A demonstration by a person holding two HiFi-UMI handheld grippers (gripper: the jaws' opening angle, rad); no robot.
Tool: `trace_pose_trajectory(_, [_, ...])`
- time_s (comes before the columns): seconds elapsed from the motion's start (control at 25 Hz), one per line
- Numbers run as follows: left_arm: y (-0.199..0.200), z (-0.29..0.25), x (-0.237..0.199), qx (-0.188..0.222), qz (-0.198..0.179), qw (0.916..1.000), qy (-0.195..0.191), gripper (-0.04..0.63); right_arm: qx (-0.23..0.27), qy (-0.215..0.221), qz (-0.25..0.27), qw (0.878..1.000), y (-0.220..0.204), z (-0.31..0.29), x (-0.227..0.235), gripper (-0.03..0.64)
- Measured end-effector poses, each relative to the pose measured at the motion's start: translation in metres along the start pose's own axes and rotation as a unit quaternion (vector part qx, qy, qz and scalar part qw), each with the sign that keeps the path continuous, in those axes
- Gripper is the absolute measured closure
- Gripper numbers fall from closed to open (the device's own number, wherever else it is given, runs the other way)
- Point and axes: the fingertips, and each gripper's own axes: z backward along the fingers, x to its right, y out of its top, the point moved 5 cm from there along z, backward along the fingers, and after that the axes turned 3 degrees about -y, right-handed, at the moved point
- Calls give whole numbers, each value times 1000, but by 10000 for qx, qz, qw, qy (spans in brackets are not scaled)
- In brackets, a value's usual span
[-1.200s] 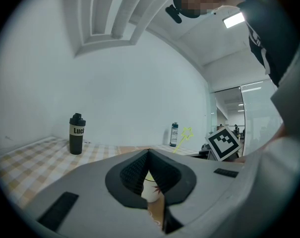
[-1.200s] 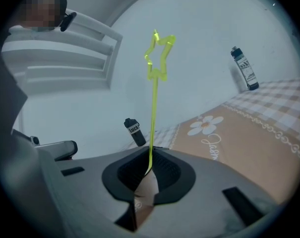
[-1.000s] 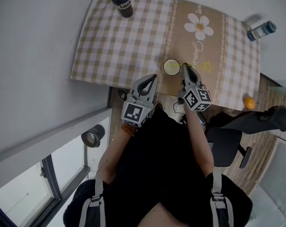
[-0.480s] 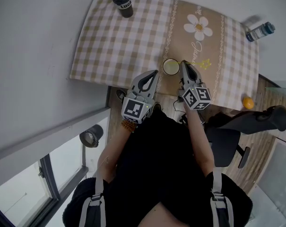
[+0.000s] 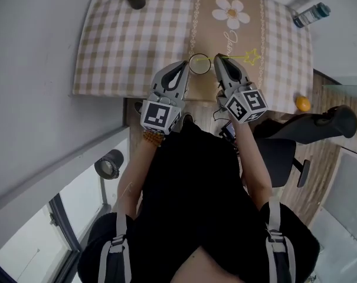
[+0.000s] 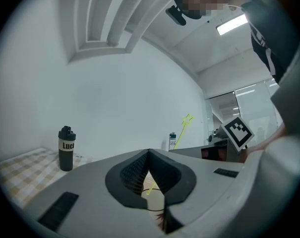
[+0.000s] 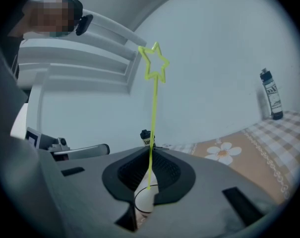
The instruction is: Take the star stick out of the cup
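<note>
1. Star stick point(image 7: 152, 118): it is clamped between the closed jaws of the right gripper point(image 7: 149, 148). In the right gripper view it stands up from them with the star end on top.
2. Its lower tip shows right at the mouth of the cup point(image 5: 199, 64), which sits below the jaws. Whether the tip is clear of the rim cannot be told.
3. The left gripper point(image 6: 149, 151) has its jaws together at the tips, at the cup's other side. The cup shows through the gap behind the tips, and contact cannot be judged.
4. The stick is a thin yellow rod topped by a hollow five-pointed outline.
5. The cup is round and pale cream, with a thin dark rim line.
6. Both grippers are smooth grey with black ribbed pads point(image 7: 132, 171).
7. The cup stands on a tablecloth point(image 5: 137, 46) of beige-and-white check, with a tan band printed with a white daisy point(image 5: 231, 12).
</note>
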Motion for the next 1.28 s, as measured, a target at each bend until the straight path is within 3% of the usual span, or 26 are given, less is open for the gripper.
trace_pose_trajectory(0.36, [29, -9, 16, 211, -365, 9990, -121, 594, 254, 72, 143, 9995, 28, 31, -6, 600])
trace_pose_trajectory(0.68, [43, -11, 25, 424, -412, 9981, -188, 594, 270, 100, 261, 9992, 39, 48, -13, 600])
trace_pose_trajectory(0.92, [40, -9, 21, 357, -403, 9985, -54, 594, 220, 158, 271, 9993, 36, 46, -17, 600])
trace_pose_trajectory(1.28, [21, 1, 12, 125, -373, 9992, 95, 594, -48, 193, 757, 9969, 20, 32, -32, 600])
